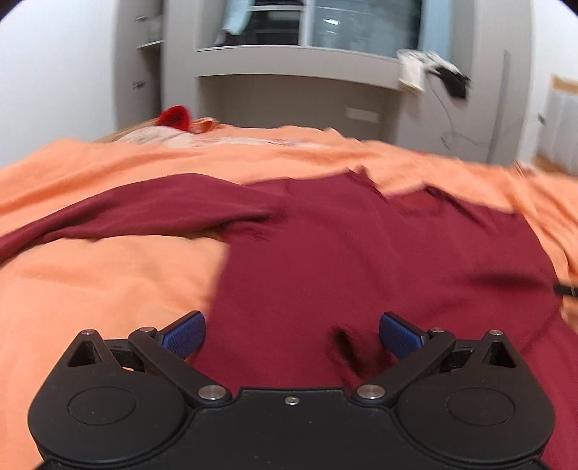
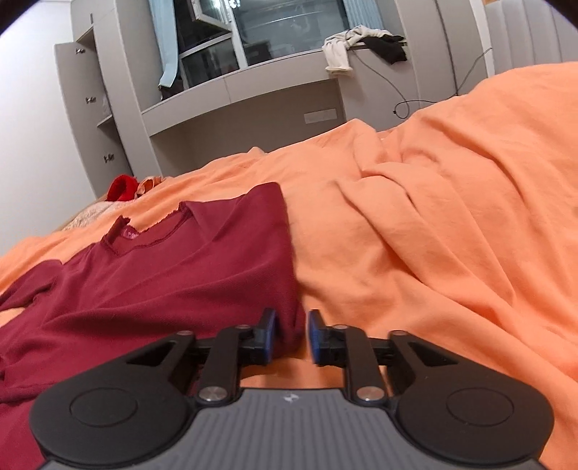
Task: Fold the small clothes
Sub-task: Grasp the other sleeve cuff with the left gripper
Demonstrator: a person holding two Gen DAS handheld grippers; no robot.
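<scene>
My left gripper (image 1: pixel 292 334) gapes wide over the maroon shirt (image 1: pixel 361 253), which lies flat on the orange bedspread (image 1: pixel 90 289). Only my right view shows its collar (image 2: pixel 151 235), pointing toward eleven o'clock. My right gripper (image 2: pixel 292 334) stands narrowly parted around the shirt's edge; contact unclear.

A bedroom in someone's home: a bed under a rumpled orange sheet (image 2: pixel 451 202), a grey built-in wardrobe with drawers (image 2: pixel 94 108), a curtained window (image 2: pixel 289 25) above a ledge, spare clothes (image 2: pixel 361 43) draped there.
</scene>
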